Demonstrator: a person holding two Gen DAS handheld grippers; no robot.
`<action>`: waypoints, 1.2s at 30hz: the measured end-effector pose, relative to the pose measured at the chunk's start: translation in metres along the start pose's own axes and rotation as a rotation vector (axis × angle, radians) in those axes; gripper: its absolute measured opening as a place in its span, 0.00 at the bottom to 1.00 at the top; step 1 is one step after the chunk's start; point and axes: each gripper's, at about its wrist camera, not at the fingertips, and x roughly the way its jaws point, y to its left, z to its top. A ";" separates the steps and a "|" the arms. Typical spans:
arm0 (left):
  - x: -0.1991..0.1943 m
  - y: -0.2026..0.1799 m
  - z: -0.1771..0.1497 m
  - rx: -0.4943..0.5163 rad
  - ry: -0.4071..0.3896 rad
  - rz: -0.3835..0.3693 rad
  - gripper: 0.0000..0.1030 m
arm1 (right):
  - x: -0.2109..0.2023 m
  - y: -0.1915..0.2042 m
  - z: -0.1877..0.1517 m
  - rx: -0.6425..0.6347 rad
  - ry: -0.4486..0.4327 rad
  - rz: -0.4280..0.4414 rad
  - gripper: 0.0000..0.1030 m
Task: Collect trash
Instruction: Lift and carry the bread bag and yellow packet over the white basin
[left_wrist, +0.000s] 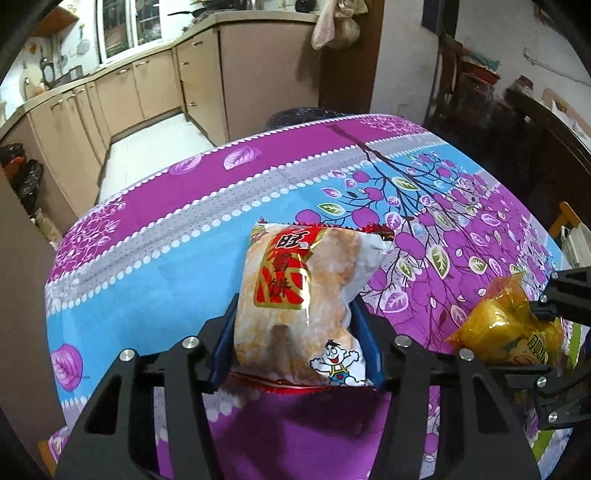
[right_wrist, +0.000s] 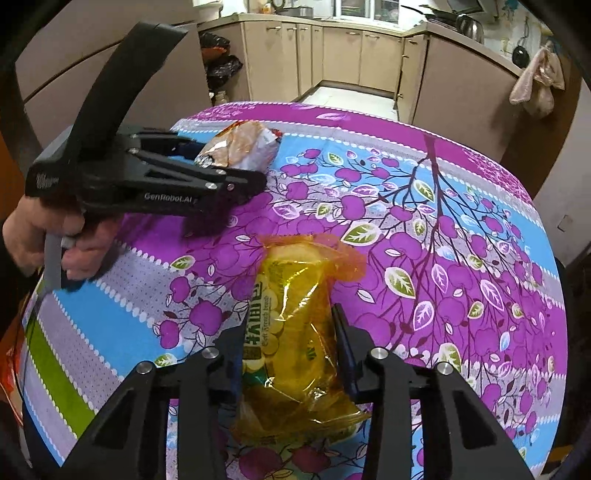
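- We count two snack packets: one white-and-tan crinkled plastic rice-cracker packet with a red label and one translucent yellow plastic bread packet.
- We count two black two-finger grippers with blue pads: the left gripper clamped on the cracker packet and the right gripper clamped on the yellow one.
- We see one desk, under one purple-and-blue cloth printed with leaves and branches.
- We see one bare hand, holding the left gripper's handle.
- We count two dark plastic bags on the kitchen floor.
- We see one pinkish towel hanging by the cabinets.
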 end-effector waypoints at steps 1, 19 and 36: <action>-0.002 -0.002 -0.001 -0.009 -0.006 0.016 0.49 | -0.002 0.000 -0.001 0.007 -0.007 -0.005 0.37; -0.134 -0.034 -0.038 -0.177 -0.255 0.329 0.49 | -0.112 0.025 -0.055 0.106 -0.300 -0.106 0.34; -0.203 -0.119 -0.043 -0.113 -0.363 0.249 0.49 | -0.225 0.023 -0.096 0.169 -0.430 -0.194 0.34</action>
